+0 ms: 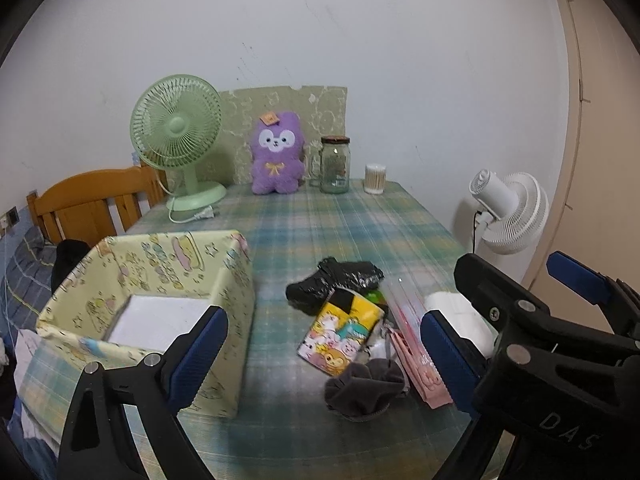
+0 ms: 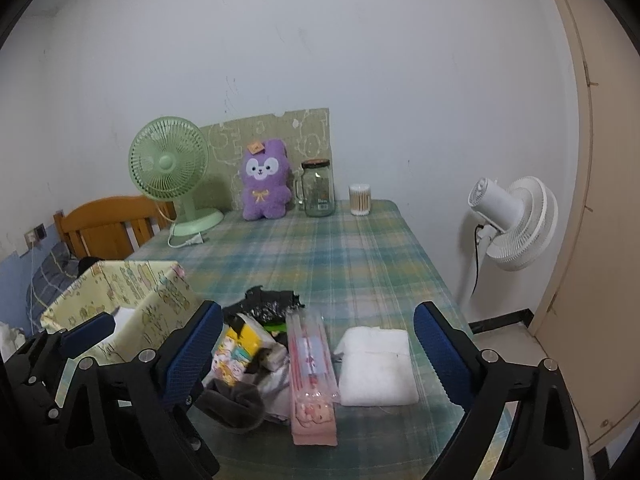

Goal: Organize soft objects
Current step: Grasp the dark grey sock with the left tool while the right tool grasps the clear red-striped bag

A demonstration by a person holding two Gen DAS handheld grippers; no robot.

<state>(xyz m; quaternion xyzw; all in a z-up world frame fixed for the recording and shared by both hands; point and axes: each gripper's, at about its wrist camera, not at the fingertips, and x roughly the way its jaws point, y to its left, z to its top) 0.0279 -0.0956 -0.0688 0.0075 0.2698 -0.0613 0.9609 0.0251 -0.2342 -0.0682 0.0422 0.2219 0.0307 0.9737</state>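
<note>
My left gripper (image 1: 322,344) hangs over the near part of the table (image 1: 328,224), jaws spread wide with nothing between the pads. Through the gap I see the soft pile: a black bag (image 1: 340,278) farthest back, a cartoon pouch (image 1: 344,334) in front of it, a grey sock (image 1: 366,388) nearest me, and a pink case (image 1: 412,344) along the pile's right edge. The pouch and sock lie roughly midway between the fingers, below them — no contact that I can see. The left finger overlaps the near right corner of the yellow box (image 1: 224,280), which stands just left of the pile with something white inside.

My right gripper (image 2: 320,348) is also spread, empty. A folded white towel (image 2: 378,364) lies flat between its fingers, nearer the right one, with the pink case touching or just beside the towel's left edge. The sock and pouch sit by its left finger.

At the far edge stand a green fan (image 2: 170,168), a purple plush (image 2: 264,180) and a jar (image 2: 318,188).
</note>
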